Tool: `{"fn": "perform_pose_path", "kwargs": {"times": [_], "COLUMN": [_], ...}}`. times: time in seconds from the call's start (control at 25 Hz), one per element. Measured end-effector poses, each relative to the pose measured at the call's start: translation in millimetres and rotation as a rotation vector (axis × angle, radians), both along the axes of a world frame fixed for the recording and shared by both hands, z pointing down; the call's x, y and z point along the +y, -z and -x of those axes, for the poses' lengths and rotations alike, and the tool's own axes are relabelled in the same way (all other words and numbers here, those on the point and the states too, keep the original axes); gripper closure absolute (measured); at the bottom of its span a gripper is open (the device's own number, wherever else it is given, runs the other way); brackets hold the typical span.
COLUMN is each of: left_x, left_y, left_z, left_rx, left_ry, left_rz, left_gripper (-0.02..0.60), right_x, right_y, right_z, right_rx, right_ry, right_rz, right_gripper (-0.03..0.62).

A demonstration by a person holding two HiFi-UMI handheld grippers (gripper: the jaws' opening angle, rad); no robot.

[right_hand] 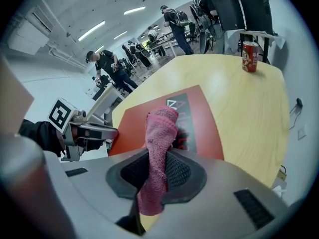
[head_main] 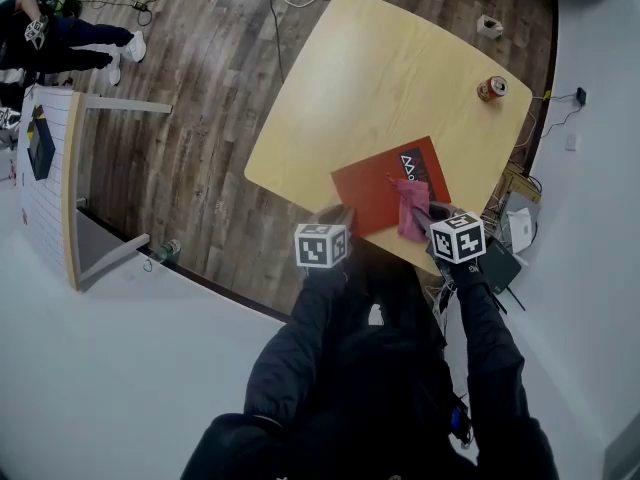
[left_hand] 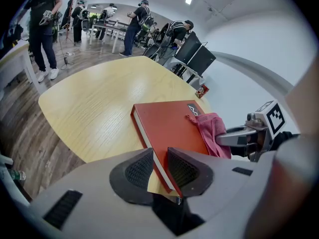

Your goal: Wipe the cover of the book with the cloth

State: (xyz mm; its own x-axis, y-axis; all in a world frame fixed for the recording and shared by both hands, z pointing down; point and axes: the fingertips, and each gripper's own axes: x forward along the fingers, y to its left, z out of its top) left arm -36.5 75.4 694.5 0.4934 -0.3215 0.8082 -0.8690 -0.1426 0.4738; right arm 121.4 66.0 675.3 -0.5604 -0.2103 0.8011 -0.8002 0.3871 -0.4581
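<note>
1. Book [head_main: 385, 190]: red cover with a black strip of white print along one side; it lies cover up on the table [head_main: 380, 68], at the edge nearest the person
2. Left gripper [left_hand: 160, 169]: jaws closed on the book's near corner, one ribbed pad pressed to each side of it; the pale page edge shows between the pads in the left gripper view
3. Cloth [right_hand: 159, 133]: pink and bunched into a narrow roll; its free end rests on the cover and overlaps the near part of the black strip
4. Right gripper [right_hand: 158, 170]: jaws clamped on the cloth's lower part, with the pink fabric filling the gap between the pads and a short tail hanging below them
5. Relation of the grippers: in the head view both sit at the table's near edge, left at the book's left corner and right at its right side, close together but not touching
6. Can [head_main: 491, 89]: red, upright near the table's far right edge, well apart from the book
7. Surroundings: wood-plank floor [head_main: 200, 148] around the table; people [left_hand: 42, 29] stand in the room beyond it
</note>
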Motion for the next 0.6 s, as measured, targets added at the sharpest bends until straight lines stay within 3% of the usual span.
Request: {"fn": "perform_pose_path", "kwargs": {"times": [0.4,0.6], "left_x": [1,0], "left_y": [0,0], "left_z": [-1,-1], "left_rx": [-0.009,-0.028], "left_ry": [-0.010,-0.016], "left_rz": [-0.005,-0.007], "left_gripper": [0.472,0.473], "right_x": [-11,-17], "right_y": [1,7], "right_z": [-49,-70], "right_rx": [0.112,0.154], "right_ry": [-0.016,-0.070], "right_rz": [-0.054,-0.084], "right_gripper": [0.514,0.516]}}
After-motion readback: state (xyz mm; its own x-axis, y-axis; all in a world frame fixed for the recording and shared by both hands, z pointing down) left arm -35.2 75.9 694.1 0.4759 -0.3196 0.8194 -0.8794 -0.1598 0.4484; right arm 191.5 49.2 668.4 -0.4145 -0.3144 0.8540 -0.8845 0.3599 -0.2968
